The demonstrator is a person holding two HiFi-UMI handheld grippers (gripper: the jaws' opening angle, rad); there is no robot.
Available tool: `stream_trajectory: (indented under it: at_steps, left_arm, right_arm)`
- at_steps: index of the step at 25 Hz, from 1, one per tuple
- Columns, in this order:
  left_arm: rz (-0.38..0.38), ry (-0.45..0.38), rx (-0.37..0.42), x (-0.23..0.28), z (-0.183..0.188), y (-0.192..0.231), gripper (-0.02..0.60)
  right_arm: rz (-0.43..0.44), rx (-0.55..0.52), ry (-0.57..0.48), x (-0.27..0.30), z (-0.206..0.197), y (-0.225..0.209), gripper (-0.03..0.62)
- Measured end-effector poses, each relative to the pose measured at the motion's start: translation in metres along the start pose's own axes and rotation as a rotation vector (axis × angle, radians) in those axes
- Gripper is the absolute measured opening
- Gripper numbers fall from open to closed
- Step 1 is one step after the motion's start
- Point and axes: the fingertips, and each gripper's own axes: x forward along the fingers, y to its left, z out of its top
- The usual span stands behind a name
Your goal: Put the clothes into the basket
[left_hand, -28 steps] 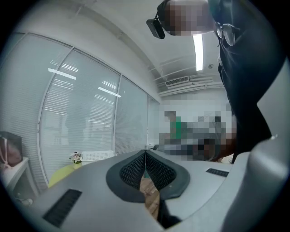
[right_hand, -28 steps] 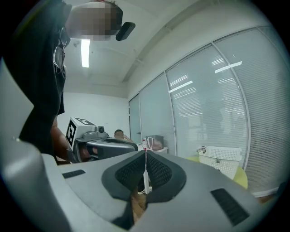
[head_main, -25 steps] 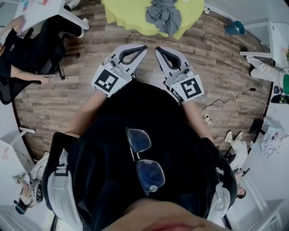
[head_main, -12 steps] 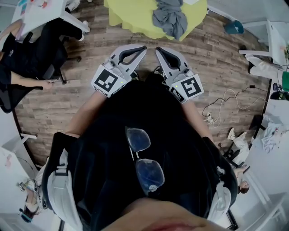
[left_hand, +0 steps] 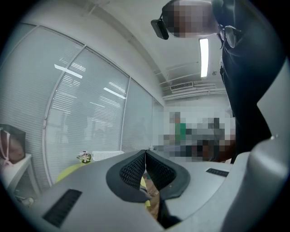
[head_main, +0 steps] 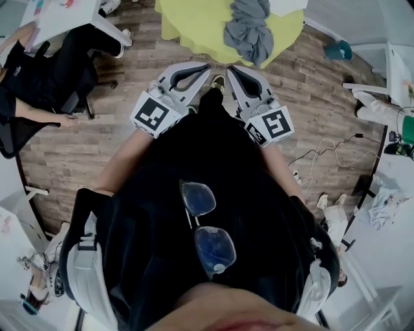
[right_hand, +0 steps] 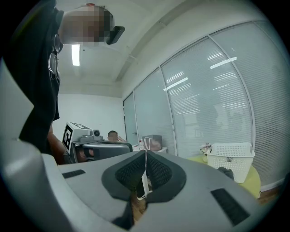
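Observation:
A heap of grey clothes [head_main: 249,29] lies on the round yellow-green table [head_main: 194,22] ahead of me. In the right gripper view a white lattice basket [right_hand: 231,161] stands on that table [right_hand: 254,180], with a dark garment [right_hand: 225,172] beside it. The basket [left_hand: 106,155] also shows small in the left gripper view. My left gripper [head_main: 206,67] and right gripper [head_main: 230,68] are held side by side in front of my chest, short of the table. Both are shut with nothing between their pads [left_hand: 136,170] [right_hand: 156,170].
A person in black sits on a chair [head_main: 39,71] at the left by a white desk [head_main: 58,16]. Cables [head_main: 323,152] trail over the wooden floor at the right. A teal object [head_main: 337,50] and white furniture [head_main: 388,71] stand at the far right. Glass partitions [right_hand: 204,104] line the room.
The table and the grey clothes have shifted right and a little nearer in the head view. A shoe now shows between the grippers. Both grippers stay shut and side by side.

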Motion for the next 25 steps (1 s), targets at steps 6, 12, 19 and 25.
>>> stream_trajectory:
  at_steps: [6,12,19,25]
  left_arm:
    - [0.000,-0.005,-0.002,0.026,0.005,0.019,0.011]
    - [-0.006,0.041,0.016,0.062,0.004,0.042,0.011]
    - [0.001,0.016,-0.017,0.114,0.008,0.071,0.011]
    - [-0.015,0.069,-0.010,0.158,0.007,0.092,0.011]
  right_arm:
    - [0.029,0.018,-0.016,0.013,0.004,-0.025,0.026]
    - [0.039,0.027,-0.005,0.027,0.005,-0.065,0.026]
    - [0.033,0.033,0.000,0.043,0.013,-0.123,0.026]
    - [0.020,0.042,0.004,0.050,0.015,-0.173,0.026]
